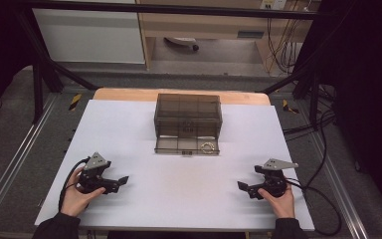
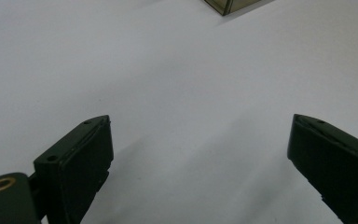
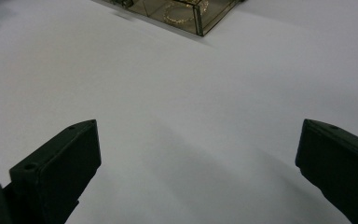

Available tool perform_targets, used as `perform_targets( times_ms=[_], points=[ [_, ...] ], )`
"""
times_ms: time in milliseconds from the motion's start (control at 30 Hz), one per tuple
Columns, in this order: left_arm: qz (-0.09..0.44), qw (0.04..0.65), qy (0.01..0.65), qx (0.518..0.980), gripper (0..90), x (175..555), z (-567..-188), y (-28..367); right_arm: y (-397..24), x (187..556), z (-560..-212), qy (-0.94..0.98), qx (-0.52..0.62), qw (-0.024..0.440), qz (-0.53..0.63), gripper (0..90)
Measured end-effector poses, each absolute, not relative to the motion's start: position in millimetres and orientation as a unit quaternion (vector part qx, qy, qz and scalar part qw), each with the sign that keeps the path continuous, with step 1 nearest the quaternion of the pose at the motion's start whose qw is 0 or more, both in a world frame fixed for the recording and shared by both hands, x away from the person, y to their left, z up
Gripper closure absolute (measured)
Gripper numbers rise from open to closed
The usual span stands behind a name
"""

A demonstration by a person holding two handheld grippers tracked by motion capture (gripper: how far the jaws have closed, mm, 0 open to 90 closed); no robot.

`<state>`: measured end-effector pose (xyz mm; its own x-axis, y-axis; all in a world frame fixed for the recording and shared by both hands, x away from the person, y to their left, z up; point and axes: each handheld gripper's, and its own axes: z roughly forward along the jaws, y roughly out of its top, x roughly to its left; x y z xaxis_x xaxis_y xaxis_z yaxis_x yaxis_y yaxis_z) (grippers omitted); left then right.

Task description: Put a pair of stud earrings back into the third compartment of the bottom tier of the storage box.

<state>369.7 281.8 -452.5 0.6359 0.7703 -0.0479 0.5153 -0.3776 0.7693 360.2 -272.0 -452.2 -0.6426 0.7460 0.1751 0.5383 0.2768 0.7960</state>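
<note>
Two tools released, left tool (image 1: 123, 179), right tool (image 1: 240, 186), smoky drawer box (image 1: 188, 115), bracelet (image 1: 208, 146) in drawer, no legible writing

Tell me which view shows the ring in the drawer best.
The right gripper view: the ring lies close and clear in the open drawer. The high view shows it small and faint. The left gripper view catches just a box corner.

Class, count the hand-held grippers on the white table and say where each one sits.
2. The left hand-held gripper rests at the near left of the table; the right hand-held gripper rests at the near right. Both are open, empty, and pointing inward.
</note>
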Motion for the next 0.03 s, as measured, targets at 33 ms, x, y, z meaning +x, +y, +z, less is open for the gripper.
perform_targets(
  times_ms=[33],
  points=[
    [0.162, 0.39, 0.393, 0.817, 6.7, 369.5, -452.7, 282.4, -272.1, 360.1, -452.0, 0.79, 0.406, 0.117, 0.444, 0.8]
  ],
)
